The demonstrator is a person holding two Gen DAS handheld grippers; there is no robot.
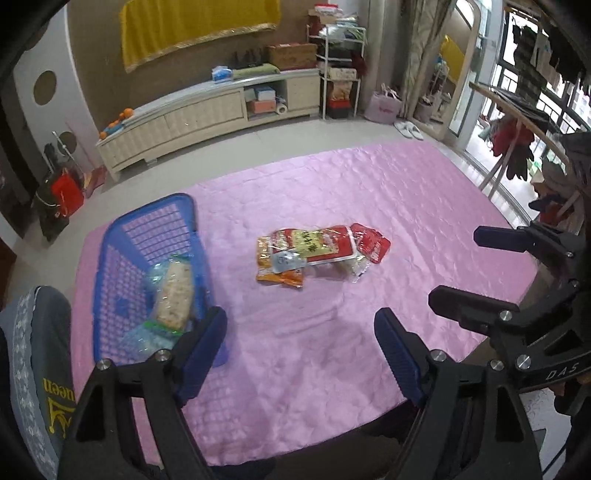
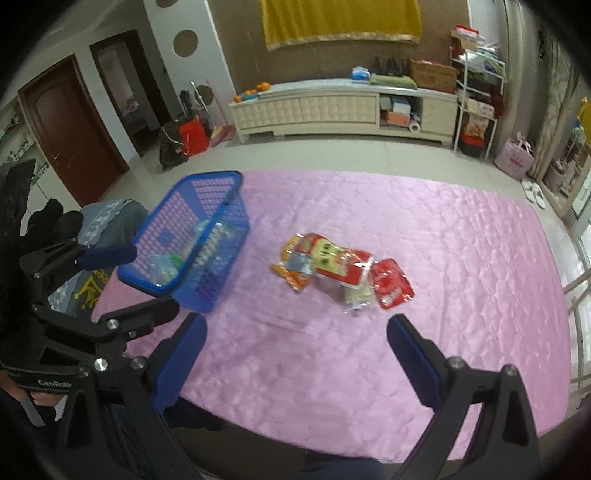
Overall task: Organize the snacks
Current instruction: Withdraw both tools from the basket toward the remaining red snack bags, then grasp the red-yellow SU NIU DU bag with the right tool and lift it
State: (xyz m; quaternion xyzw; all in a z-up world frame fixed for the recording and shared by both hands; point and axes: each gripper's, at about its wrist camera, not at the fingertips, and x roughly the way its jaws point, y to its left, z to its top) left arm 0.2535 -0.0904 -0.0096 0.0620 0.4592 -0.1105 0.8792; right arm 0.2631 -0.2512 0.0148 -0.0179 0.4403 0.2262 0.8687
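While a heap of snack packets [image 1: 317, 254] lies near the middle of a bench [image 1: 406, 206] draped in pink quilted cloth, both grippers hang over its near edge, tilted downward, with nothing between their fingers. The left gripper [image 1: 301, 350] has its blue-padded jaws spread wide apart, and the right gripper [image 2: 295, 354] stands just as widely parted; each also shows at the margin of the other's view. The heap holds a large red-and-yellow packet [image 2: 340, 264], a smaller red sachet [image 2: 391, 282] touching its right side, and orange wrappers [image 1: 277, 275] at the left. Well to the left of the heap sits a blue plastic basket [image 1: 147, 236] with latticed walls, at the bench's left end, already holding a clear bag of pale biscuits [image 1: 173, 295] and another crinkled clear wrapper. Beside the basket, off the bench's edge, a grey cushion [image 1: 40, 354] with yellow lettering shows. A cream low cabinet [image 2: 343, 107] lines the far wall beneath a yellow cloth [image 2: 340, 22].
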